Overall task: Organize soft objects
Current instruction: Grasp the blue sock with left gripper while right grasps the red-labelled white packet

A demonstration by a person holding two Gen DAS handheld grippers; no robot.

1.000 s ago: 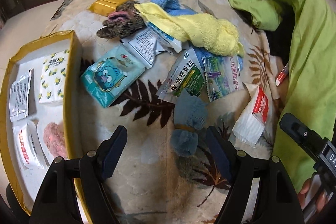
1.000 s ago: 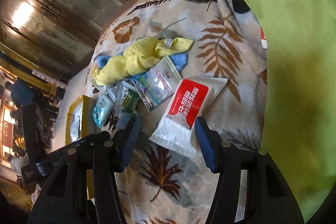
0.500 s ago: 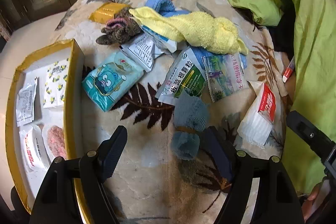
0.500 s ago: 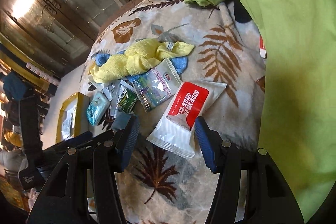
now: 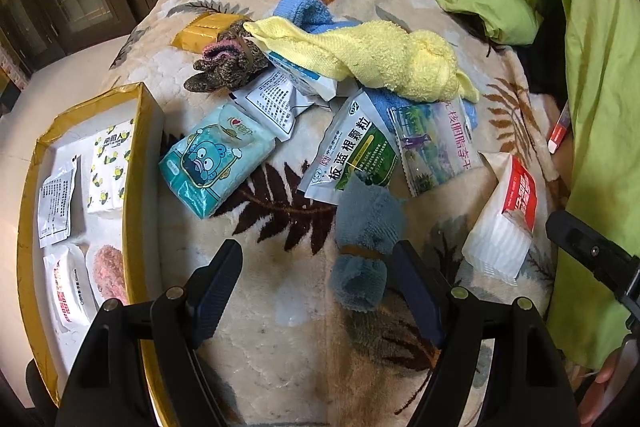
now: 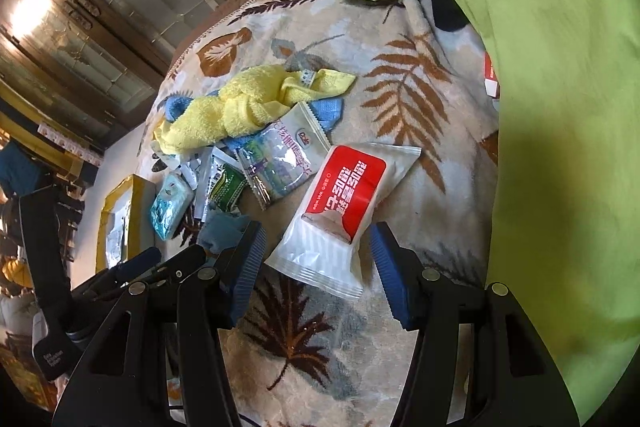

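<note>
Left wrist view: the left gripper point(image 5: 316, 279) hangs over the leaf-patterned plush blanket point(image 5: 280, 307), jaws wide with nothing clamped. The rolled grey-blue cloth bundle point(image 5: 366, 243) lies between them, close against the right-hand jaw; whether it touches, I cannot tell. Beyond it sit the teal cartoon tissue pack point(image 5: 216, 163), green-and-white sachet point(image 5: 352, 155) and knotted yellow towel point(image 5: 380, 59). The gold-rimmed cardboard box point(image 5: 138, 163) holds packets at left.

Right wrist view: the right gripper point(image 6: 318, 263) straddles the red-and-white wet-wipe pack point(image 6: 340, 211), jaws wide and clear of both its sides. A lime-green fabric sheet point(image 6: 560, 107) fills the right.
</note>
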